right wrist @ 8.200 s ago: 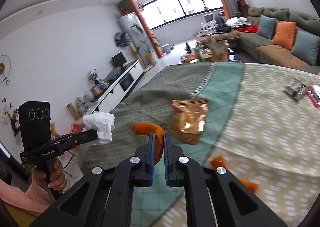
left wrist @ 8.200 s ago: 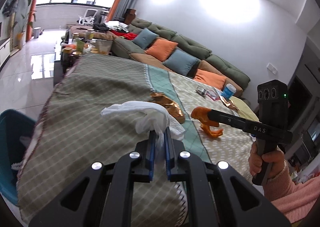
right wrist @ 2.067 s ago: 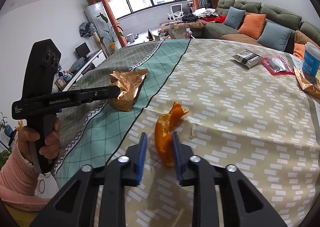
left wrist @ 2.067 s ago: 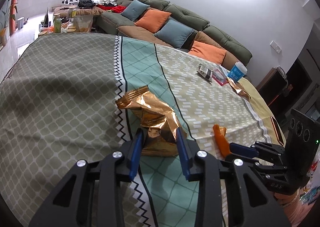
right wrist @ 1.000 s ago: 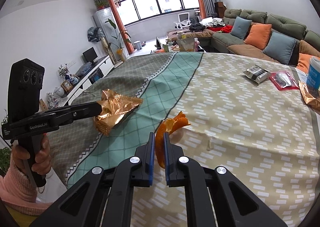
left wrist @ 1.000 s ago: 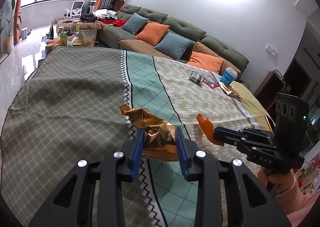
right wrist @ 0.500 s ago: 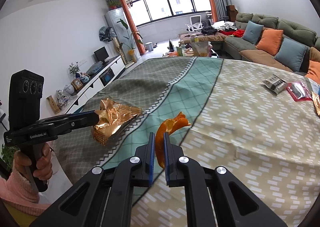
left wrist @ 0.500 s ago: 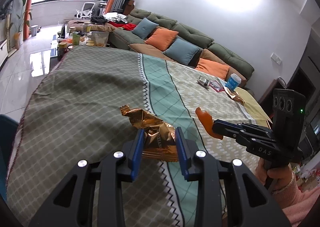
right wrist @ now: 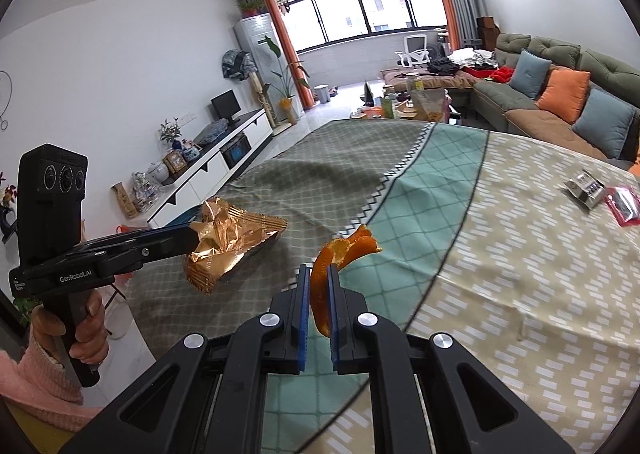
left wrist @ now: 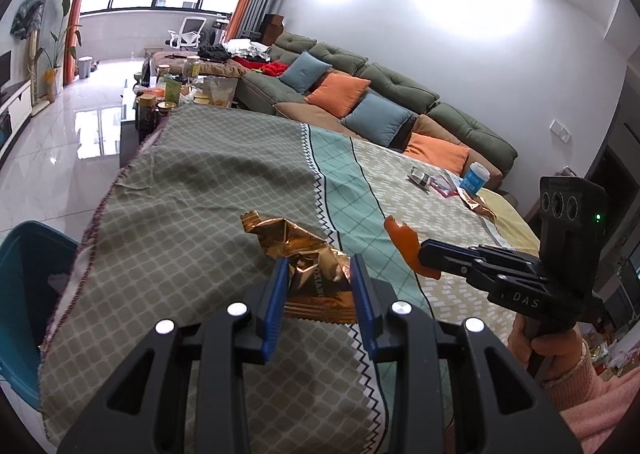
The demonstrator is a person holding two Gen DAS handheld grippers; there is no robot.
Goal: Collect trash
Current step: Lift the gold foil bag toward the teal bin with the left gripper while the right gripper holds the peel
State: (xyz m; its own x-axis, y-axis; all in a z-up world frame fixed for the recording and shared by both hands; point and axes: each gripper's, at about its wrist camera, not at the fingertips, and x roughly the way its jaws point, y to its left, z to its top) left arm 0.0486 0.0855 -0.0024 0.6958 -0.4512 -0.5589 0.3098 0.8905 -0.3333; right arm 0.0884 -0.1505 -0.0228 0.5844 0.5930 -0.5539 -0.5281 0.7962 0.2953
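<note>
My left gripper (left wrist: 318,272) is shut on a crumpled gold snack wrapper (left wrist: 310,258) and holds it above the patterned tablecloth (left wrist: 192,193). From the right wrist view the same wrapper (right wrist: 228,240) hangs from the left gripper (right wrist: 196,232) at the left. A curl of orange peel (right wrist: 340,254) is pinched in my right gripper (right wrist: 318,274), which is shut on it, lifted off the cloth. In the left wrist view that peel (left wrist: 404,240) sticks out of the right gripper (left wrist: 422,254) at the right. A blue bin (left wrist: 28,278) stands by the table's left edge.
Far down the table lie a silver packet (right wrist: 586,185), a red packet (right wrist: 624,205), another gold wrapper (left wrist: 476,205) and a blue cup (left wrist: 474,177). A green sofa (left wrist: 400,93) with cushions runs behind the table. Jars crowd a low table (left wrist: 160,101) beyond the far end.
Both grippers have swung left along the table with their loads, and the blue bin has come into the left wrist view at the left edge.
</note>
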